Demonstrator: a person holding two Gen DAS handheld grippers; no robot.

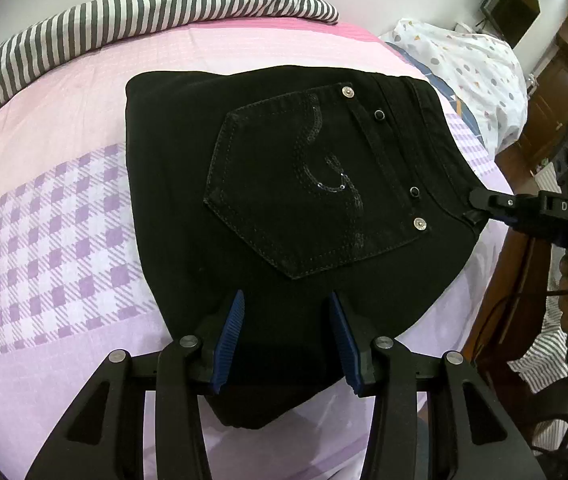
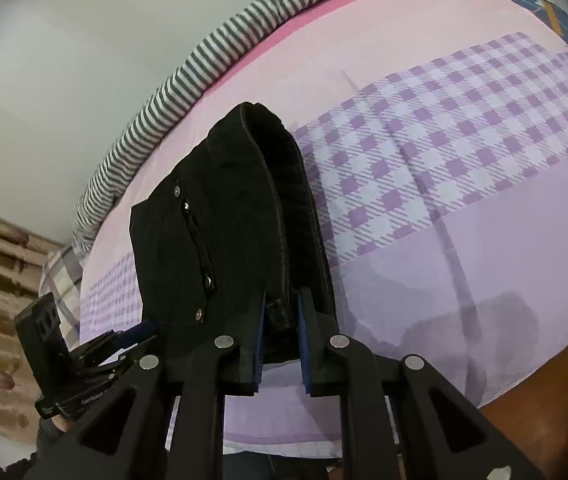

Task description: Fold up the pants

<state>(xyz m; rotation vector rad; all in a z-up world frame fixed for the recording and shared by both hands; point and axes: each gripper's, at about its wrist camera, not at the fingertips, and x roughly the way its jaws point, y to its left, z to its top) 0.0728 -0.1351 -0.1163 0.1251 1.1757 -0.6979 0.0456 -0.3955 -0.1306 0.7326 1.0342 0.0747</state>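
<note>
The black denim pants [image 1: 284, 200], already folded into a compact stack with a sequinned back pocket [image 1: 308, 188] uppermost, were laid on the pink and lilac checked bed sheet [image 1: 63, 208]. The waistband corner at the right edge was clamped in the jaws of the right gripper [image 2: 279, 312]. The left gripper [image 1: 288, 320] was held over the near edge, jaws apart, with nothing pinched. Judging by this, little beyond a last fold or tidying was left.

Black pants [image 1: 284, 200], folded, pocket up
</note>
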